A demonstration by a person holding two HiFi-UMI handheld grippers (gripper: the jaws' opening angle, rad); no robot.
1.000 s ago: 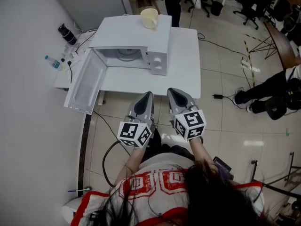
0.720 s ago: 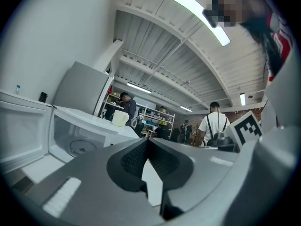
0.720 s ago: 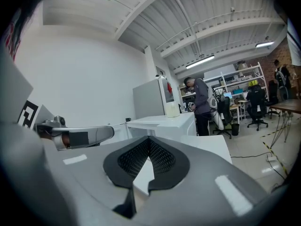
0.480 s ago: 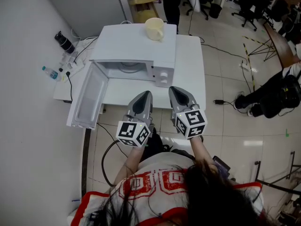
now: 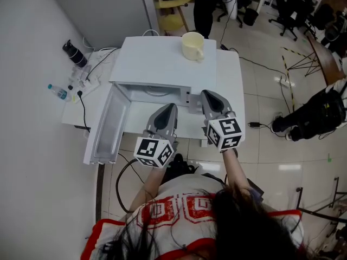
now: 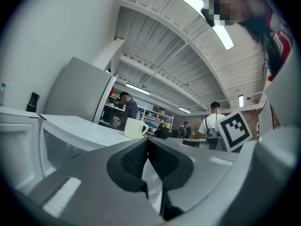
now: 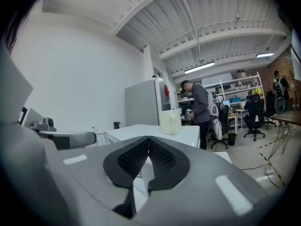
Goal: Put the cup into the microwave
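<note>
The microwave (image 5: 162, 64) cavity is mostly hidden; the standing person (image 5: 206, 7) is cropped above.

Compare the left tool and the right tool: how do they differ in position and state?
The left tool points at the open cavity of the microwave; the right tool points at its right front corner. In the head view the right tool reaches farther forward than the left tool. Shared: both are shut with nothing between the jaws, and neither touches the cup standing on top of the microwave.
</note>
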